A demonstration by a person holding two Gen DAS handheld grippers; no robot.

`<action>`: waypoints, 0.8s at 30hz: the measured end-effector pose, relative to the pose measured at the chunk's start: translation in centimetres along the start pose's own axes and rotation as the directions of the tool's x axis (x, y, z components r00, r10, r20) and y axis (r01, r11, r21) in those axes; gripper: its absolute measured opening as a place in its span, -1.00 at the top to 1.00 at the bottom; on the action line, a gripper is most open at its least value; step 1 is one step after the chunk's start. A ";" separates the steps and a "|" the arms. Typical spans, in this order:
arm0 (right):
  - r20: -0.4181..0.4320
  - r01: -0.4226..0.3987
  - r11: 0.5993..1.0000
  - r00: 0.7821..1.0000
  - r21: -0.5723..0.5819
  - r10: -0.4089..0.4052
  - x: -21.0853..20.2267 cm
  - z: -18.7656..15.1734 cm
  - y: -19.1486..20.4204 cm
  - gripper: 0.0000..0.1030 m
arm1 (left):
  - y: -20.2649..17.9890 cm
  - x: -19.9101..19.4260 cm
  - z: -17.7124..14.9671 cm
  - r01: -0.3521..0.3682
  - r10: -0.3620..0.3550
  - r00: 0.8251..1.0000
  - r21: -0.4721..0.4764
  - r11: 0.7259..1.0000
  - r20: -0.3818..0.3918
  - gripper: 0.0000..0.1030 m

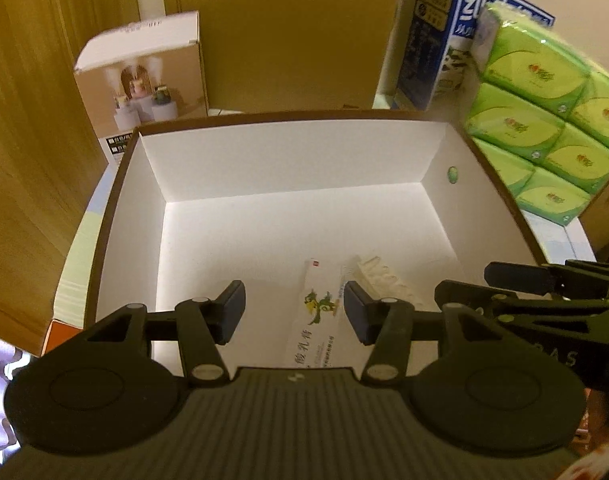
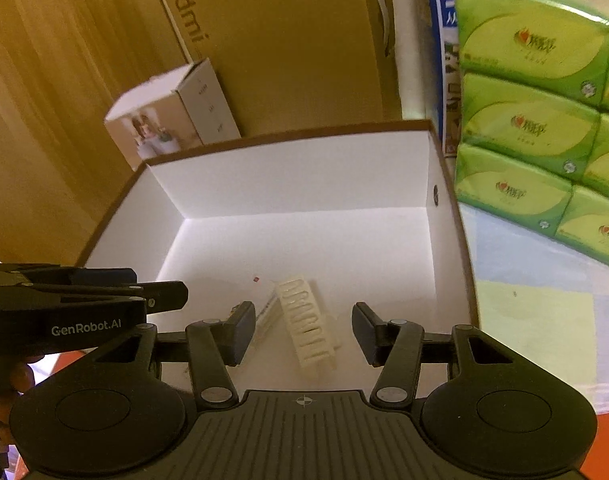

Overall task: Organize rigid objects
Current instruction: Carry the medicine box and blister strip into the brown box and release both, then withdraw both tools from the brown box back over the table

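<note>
Cream plastic hair clip, light, stiff, toothed, beside ointment carton near white box front edge; both grippers part-open, empty.

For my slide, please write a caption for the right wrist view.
Open right gripper above a cream comb-like piece and flat packet lying in the white box.

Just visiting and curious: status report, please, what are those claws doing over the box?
Left claw and right claw open, empty. Tube and cream comb lying in white box. Nothing in the way.
</note>
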State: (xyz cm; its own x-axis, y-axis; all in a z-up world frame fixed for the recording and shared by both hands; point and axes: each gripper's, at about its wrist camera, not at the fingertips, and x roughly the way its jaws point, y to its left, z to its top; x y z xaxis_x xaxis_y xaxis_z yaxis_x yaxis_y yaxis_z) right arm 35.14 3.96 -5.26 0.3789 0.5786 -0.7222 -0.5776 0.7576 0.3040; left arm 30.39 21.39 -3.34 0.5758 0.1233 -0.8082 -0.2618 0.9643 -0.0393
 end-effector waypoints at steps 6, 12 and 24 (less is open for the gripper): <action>0.041 -0.021 1.000 0.999 0.010 0.020 -3.7 -1.1 -0.5 0.01 | -1.6 -3.3 -1.1 0.017 -0.018 0.999 0.007 1.000 0.038 0.04; 0.060 -0.052 0.998 0.997 0.021 0.051 -8.0 -3.2 -1.2 0.00 | -3.7 -7.0 -3.5 0.031 -0.031 0.997 0.004 1.000 0.071 0.03; 0.090 -0.123 0.992 0.989 0.020 0.120 -15.5 -8.2 -2.5 -0.03 | -6.6 -13.0 -10.2 0.017 -0.015 0.997 -0.026 1.000 0.081 0.03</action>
State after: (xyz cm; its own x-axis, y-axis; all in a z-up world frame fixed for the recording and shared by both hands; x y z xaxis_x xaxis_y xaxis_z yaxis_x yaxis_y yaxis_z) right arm 24.76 -9.36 0.14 0.3699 0.6904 -0.6217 -0.6051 0.6868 0.4027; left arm 16.77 11.10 1.43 0.6403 0.1272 -0.7576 -0.2719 0.9599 -0.0686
